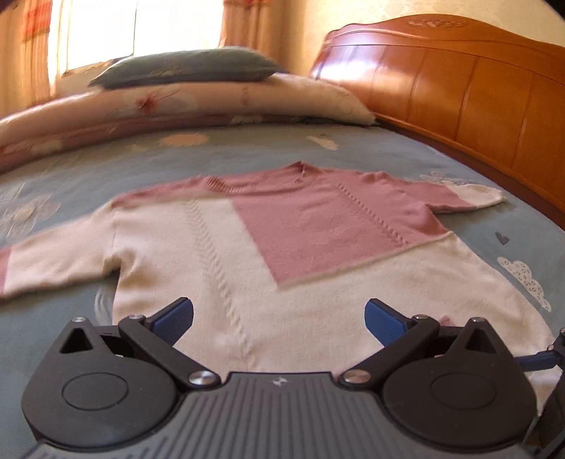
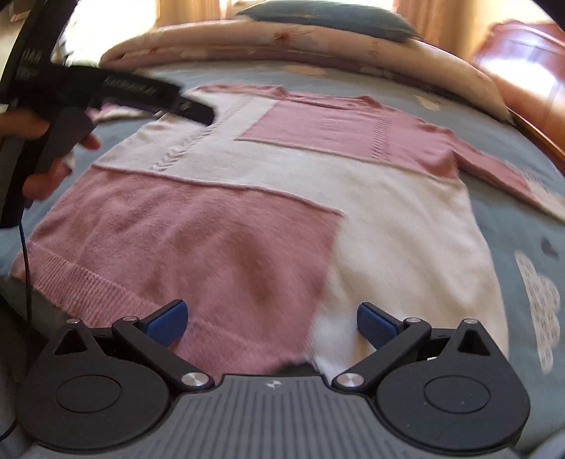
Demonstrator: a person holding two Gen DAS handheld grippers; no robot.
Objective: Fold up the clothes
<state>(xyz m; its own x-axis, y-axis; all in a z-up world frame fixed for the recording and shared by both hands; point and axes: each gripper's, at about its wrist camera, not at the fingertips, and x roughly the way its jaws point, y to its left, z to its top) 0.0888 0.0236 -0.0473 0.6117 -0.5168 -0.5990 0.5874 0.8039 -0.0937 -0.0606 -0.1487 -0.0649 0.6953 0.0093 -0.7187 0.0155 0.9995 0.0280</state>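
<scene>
Pink and cream knit sweater (image 2: 282, 183) is laid out flat on the bed, front up, neckline toward the pillows and both sleeves stretched out to the sides. It's blocked in patches: a pink square on the chest, a big pink panel down at the ribbed hem, cream for the rest. It sits on a blue-grey bedsheet (image 1: 487, 226) printed with clouds and little hearts.

Right gripper (image 2: 272, 323) hangs just over the hem, blue pads spread wide apart, nothing between them. Left gripper (image 1: 279, 319) is the same deal, released and empty, low over the cream part of the body. From the right wrist view you can also see the left gripper from the side, at the upper left, with a hand (image 2: 33, 141) wrapped round its handle, its tip over the sweater's shoulder area. Can't tell if it touches the fabric.

Further back there's a rolled floral quilt (image 1: 183, 102) across the bed with a grey-blue pillow (image 1: 190, 67) on top, a wooden headboard (image 1: 459, 88) on the right, and bright curtains (image 1: 247, 24) behind.
</scene>
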